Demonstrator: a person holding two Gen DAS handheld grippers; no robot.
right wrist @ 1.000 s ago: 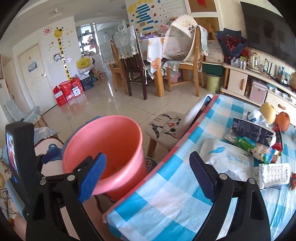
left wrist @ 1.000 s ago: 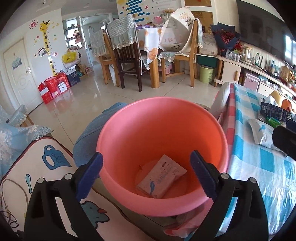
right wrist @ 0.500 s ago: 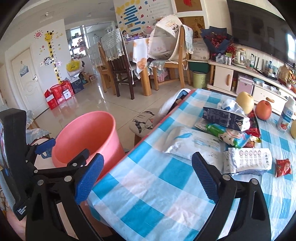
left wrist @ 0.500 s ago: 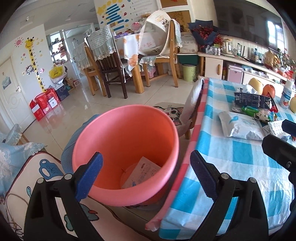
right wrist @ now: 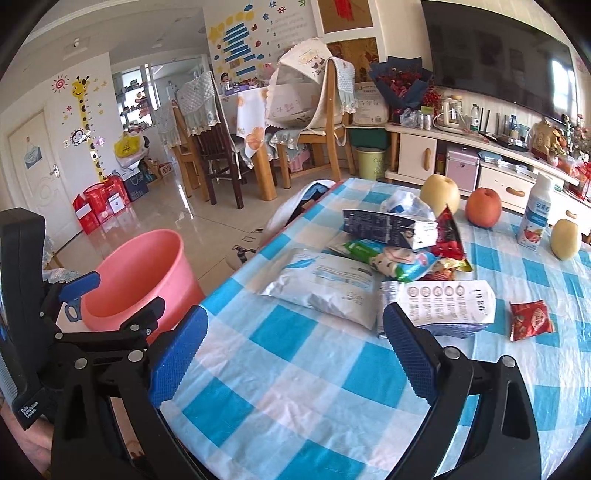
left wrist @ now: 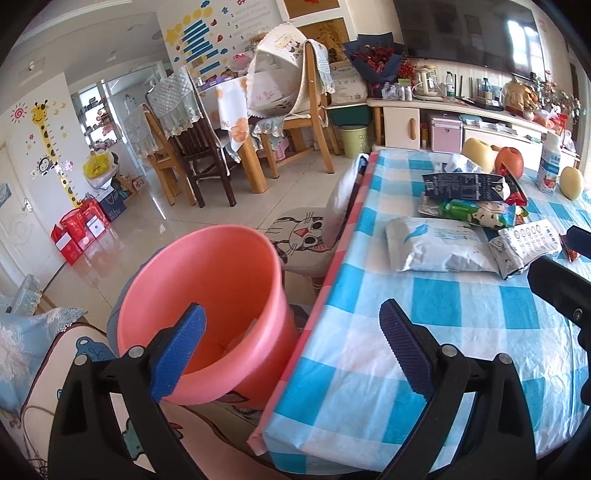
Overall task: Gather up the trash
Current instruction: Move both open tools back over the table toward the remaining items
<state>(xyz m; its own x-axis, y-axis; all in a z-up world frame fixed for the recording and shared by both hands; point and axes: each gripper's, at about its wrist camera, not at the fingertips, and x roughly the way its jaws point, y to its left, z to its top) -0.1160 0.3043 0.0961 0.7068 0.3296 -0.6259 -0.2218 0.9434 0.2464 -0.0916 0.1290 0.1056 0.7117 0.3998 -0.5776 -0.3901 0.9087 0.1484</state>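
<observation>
Wrappers point(right wrist: 373, 273) lay heaped on the worktop point(right wrist: 295, 369) just ahead of the right gripper point(right wrist: 295, 354), jaws wide and empty; left gripper point(left wrist: 295, 354), likewise wide, sat nearer the pink bin point(left wrist: 207, 295).

Both views are brightly lit by daylight. Window glare is reflected on the dark television screen point(left wrist: 480, 33) at the upper right and on the glossy floor tiles point(right wrist: 184, 221) at the left. The checked tablecloth point(right wrist: 332, 369) is evenly lit, with only soft shadows beneath the packets. Strong fisheye bending is seen towards the edges, and the corners are cut off in black. Focus is sharp; little blur is noticed.
</observation>
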